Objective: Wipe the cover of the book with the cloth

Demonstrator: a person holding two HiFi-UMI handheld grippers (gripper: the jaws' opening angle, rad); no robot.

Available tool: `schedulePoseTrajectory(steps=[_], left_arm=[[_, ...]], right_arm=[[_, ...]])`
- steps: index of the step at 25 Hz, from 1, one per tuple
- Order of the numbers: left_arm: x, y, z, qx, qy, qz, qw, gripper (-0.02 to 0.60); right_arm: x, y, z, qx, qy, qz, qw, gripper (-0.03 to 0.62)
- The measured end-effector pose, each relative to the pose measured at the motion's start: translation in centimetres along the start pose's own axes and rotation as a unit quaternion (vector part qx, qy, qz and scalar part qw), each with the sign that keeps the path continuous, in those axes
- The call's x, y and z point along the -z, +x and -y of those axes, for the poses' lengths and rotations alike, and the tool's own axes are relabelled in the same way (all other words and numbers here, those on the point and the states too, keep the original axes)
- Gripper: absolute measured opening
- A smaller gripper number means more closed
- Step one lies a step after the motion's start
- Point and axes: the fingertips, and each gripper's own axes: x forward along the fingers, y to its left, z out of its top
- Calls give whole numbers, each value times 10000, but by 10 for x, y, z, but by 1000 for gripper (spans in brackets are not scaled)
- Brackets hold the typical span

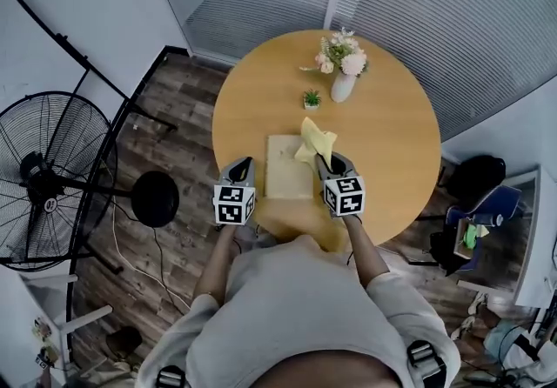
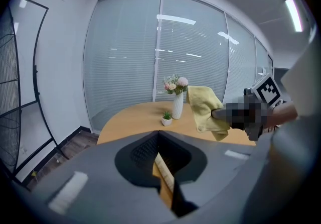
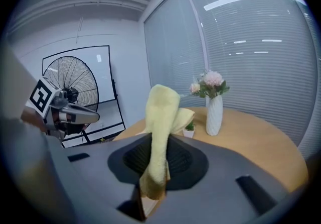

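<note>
A pale tan book (image 1: 287, 170) lies flat on the round wooden table (image 1: 392, 143), near its front edge. My right gripper (image 1: 320, 162) hovers at the book's right side and is shut on a yellow cloth (image 1: 315, 141), which sticks up and forward from the jaws (image 3: 158, 152). In the right gripper view the cloth (image 3: 161, 117) stands upright between the jaws. My left gripper (image 1: 244, 165) sits just left of the book, apart from it, jaws together with only a thin slit (image 2: 159, 150). The left gripper view shows the cloth (image 2: 204, 107) hanging off to the right.
A white vase of flowers (image 1: 342, 82) and a small potted plant (image 1: 312, 99) stand on the table beyond the book. A large black floor fan (image 1: 52, 177) stands at the left. Glass walls with blinds close off the far side. Bags lie on the floor at right.
</note>
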Motion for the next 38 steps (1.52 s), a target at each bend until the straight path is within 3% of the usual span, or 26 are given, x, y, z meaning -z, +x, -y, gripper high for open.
schedulePoseTrajectory(steps=[8, 21, 38], left_arm=[[-5, -9, -23, -264, -68, 91, 9996, 9], [-11, -25, -55, -598, -135, 184, 9980, 9], [-14, -23, -56, -562, -95, 203, 9982, 9]], right_arm=[[-33, 18, -24, -309, -352, 255, 9986, 77], [-51, 38, -51, -589, -578, 305, 9961, 77], [-51, 41, -58, -592, -601, 298, 9960, 75]])
